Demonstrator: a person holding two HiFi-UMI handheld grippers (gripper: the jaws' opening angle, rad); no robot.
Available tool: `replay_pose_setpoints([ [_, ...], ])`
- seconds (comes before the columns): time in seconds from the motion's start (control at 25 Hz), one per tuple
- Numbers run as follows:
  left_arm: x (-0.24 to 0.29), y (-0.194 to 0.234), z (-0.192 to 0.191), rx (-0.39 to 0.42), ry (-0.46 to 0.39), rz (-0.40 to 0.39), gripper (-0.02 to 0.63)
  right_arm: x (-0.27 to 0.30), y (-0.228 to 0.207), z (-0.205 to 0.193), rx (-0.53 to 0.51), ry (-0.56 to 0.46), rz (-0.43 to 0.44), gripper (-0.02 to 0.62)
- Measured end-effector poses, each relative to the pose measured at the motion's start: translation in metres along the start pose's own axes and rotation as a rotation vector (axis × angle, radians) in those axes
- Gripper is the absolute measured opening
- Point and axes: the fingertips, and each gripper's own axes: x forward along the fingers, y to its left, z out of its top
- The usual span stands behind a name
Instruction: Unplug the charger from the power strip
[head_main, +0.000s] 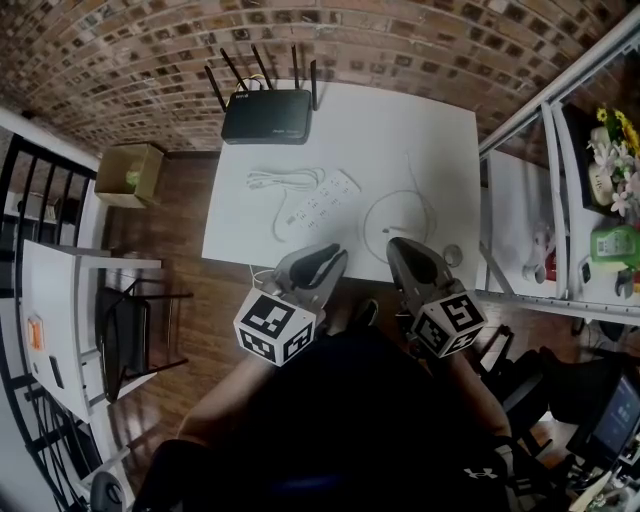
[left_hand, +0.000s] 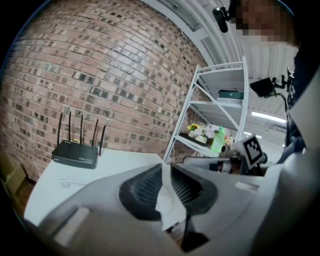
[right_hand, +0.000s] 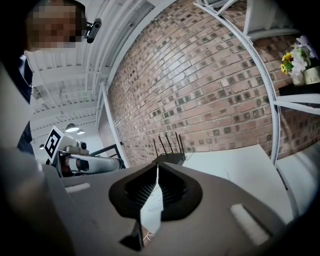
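Observation:
A white power strip (head_main: 318, 203) lies mid-table on the white table (head_main: 440, 130), its thick cord (head_main: 283, 180) coiled to the left. A small white block, apparently the charger (head_main: 346, 182), sits at the strip's far end. A thin white cable (head_main: 400, 213) loops to the right of it. My left gripper (head_main: 334, 256) hovers over the table's near edge, jaws shut with nothing in them. My right gripper (head_main: 396, 246) hangs beside it, also shut and empty. In the left gripper view the left gripper (left_hand: 165, 169) has its pads together; the right gripper (right_hand: 157, 169) looks the same in its own view.
A black router (head_main: 267, 114) with several antennas stands at the table's far left corner. A white metal shelf (head_main: 560, 170) with flowers and bottles is on the right. A cardboard box (head_main: 130, 172) and a chair (head_main: 125, 330) are on the floor at left.

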Motion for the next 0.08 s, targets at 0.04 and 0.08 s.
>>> replay_pose_setpoints([
  [0.04,0.0004,-0.0004,0.0003,0.001,0.001,-0.001,0.054,-0.0002,-0.0003,0.0008,0.0,-0.001,-0.001,0.017],
  [0.08,0.0008,-0.0007,0.0007,0.003,0.002,-0.002,0.054,-0.0003,-0.0006,0.0016,-0.001,-0.002,-0.001,0.017],
])
